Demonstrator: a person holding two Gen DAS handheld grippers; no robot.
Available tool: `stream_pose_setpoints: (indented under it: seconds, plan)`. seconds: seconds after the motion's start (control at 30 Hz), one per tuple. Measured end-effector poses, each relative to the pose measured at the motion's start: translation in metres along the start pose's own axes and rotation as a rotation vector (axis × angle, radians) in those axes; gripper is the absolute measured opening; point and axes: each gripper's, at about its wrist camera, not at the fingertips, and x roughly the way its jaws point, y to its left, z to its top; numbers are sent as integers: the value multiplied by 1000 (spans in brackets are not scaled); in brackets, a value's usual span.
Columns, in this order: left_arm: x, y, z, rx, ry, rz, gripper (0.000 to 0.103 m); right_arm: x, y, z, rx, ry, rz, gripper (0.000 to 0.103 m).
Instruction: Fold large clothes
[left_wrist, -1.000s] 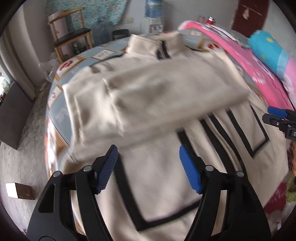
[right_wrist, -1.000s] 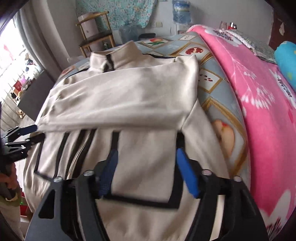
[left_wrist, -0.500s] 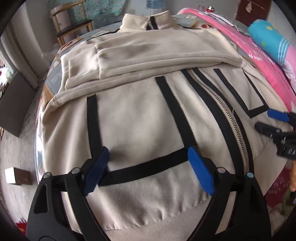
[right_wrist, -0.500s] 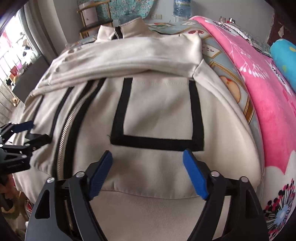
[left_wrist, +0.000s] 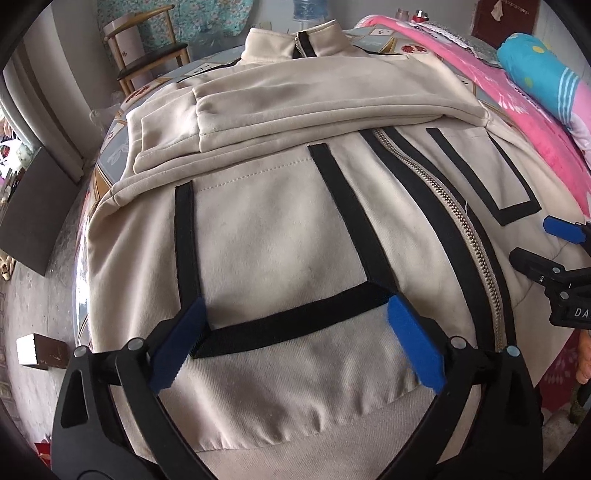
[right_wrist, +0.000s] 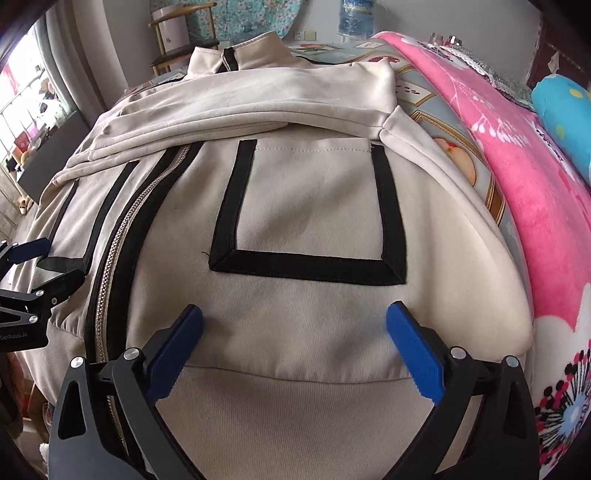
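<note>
A cream zip jacket (left_wrist: 273, 236) with black trim lies front up on the bed, collar at the far end. Both sleeves (left_wrist: 314, 107) are folded across its chest. It also shows in the right wrist view (right_wrist: 306, 206). My left gripper (left_wrist: 295, 321) is open and empty, low over the hem at the left pocket outline. My right gripper (right_wrist: 295, 325) is open and empty over the hem below the right pocket outline. Each gripper shows at the edge of the other's view, the right one (left_wrist: 554, 243) and the left one (right_wrist: 37, 266).
A pink blanket (right_wrist: 524, 155) and a blue pillow (left_wrist: 543, 70) lie along the right side of the bed. A patterned bed sheet (right_wrist: 461, 155) shows beside the jacket. A wooden chair (left_wrist: 147, 62) and a water bottle (right_wrist: 354, 18) stand beyond. A small box (left_wrist: 37, 350) lies on the floor at left.
Both grippers have moved back and down from the chest to the jacket's hem, staying open. The jacket has not moved.
</note>
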Motion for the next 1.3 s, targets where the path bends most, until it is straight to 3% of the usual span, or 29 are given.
stream_pose_setpoints:
  seconds: [0.97,1.3]
  plan:
    - [0,0,3,15,46,-13,95,1,0,1,4,15,-2,97]
    - [1,-1,4,13,59,0,97,-2,0,-5,2,-24,-1,97]
